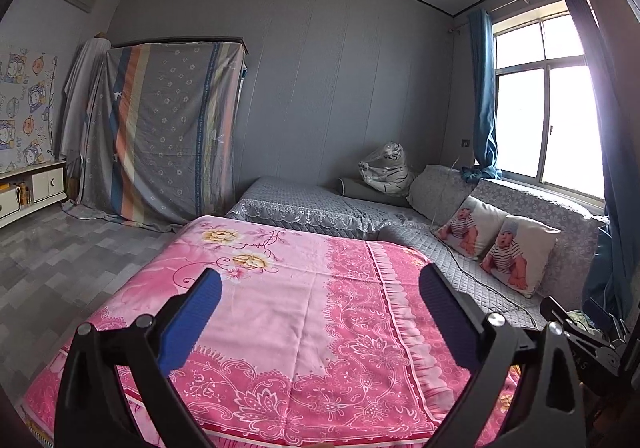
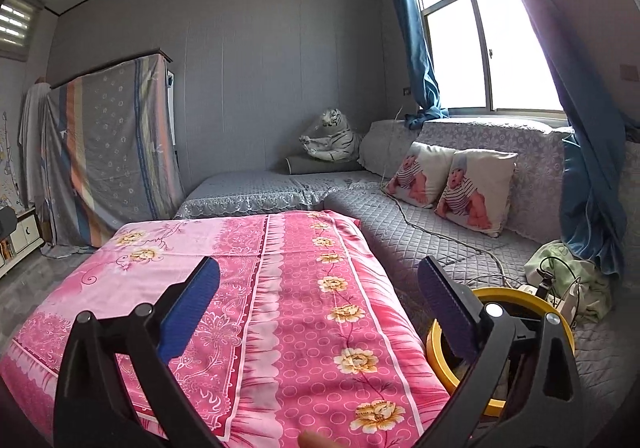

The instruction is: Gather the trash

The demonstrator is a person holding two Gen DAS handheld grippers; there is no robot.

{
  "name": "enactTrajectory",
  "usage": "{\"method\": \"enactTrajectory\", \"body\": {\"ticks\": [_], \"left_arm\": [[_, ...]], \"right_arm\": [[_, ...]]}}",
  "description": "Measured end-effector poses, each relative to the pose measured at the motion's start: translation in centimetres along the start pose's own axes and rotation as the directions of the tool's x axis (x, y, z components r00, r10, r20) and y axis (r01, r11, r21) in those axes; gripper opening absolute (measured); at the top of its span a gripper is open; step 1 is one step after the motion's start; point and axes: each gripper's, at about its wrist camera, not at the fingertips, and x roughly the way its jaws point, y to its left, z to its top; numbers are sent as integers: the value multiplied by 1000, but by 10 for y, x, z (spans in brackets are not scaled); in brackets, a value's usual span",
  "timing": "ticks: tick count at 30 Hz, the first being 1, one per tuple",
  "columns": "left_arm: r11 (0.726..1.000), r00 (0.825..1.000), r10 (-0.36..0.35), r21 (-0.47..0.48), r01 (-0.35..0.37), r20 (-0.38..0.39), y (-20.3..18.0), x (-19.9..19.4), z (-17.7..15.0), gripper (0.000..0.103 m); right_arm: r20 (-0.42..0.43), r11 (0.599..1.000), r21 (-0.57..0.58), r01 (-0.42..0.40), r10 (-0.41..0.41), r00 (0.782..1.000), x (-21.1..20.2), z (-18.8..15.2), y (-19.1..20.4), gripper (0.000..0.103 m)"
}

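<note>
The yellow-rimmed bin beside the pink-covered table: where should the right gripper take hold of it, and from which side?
Probably the yellow rim, from above, one of the fingers inside the bin and one outside. The rim is a thin, raised ring facing up; the body below is mostly hidden by the right gripper, which is open and empty.

A: Trash container?
B: Yellow-rimmed round bin [image 2: 520,298], upright, mouth open, beside the right edge of the pink bedspread [image 2: 256,312], against the grey quilted sofa seat [image 2: 420,244].
A: Contents?
B: Can't tell.
</note>
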Motion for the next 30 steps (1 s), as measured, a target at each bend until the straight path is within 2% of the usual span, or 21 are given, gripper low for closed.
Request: {"method": "enactTrajectory", "body": {"ticks": [3, 10, 30], "left_arm": [[999, 999, 32, 2, -32, 8, 0, -1, -1, 95], [999, 999, 49, 17, -49, 13, -2, -3, -3, 95], [1000, 1000, 15, 28, -15, -3, -11, 0, -6, 95]], "right_arm": [[10, 999, 23, -30, 30, 999, -3, -2, 0, 95], [13, 999, 25, -26, 25, 1000, -3, -6, 5, 95], [-22, 998, 60, -23, 25, 999, 5, -10, 0, 95]]}}
